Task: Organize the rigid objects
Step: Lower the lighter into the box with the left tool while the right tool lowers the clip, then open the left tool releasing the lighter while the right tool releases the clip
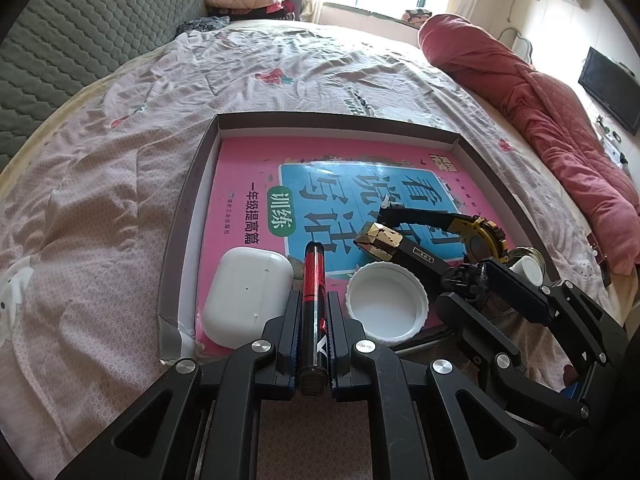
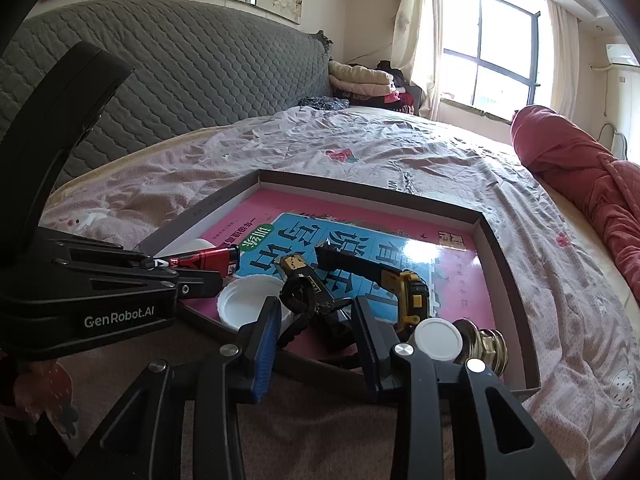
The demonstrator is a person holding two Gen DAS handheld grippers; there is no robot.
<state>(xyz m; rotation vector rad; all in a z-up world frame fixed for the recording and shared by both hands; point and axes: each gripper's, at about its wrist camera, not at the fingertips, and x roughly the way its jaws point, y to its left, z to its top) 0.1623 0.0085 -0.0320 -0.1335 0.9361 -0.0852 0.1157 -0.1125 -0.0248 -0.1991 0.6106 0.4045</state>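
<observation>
Left wrist view: the left gripper (image 1: 314, 312) is clamped tight on a red-and-black marker (image 1: 314, 280) that points to twelve o'clock over the shallow box (image 1: 188, 208). It looks light, stiff and smooth, best gripped mid-barrel. The right gripper (image 2: 316, 332) stands half open around a black-and-gold watch (image 2: 304, 292); I cannot tell whether its pads touch.

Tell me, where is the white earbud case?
Left wrist view: the case lies in the tray's near-left corner, on the pink book, left of the marker.
</observation>
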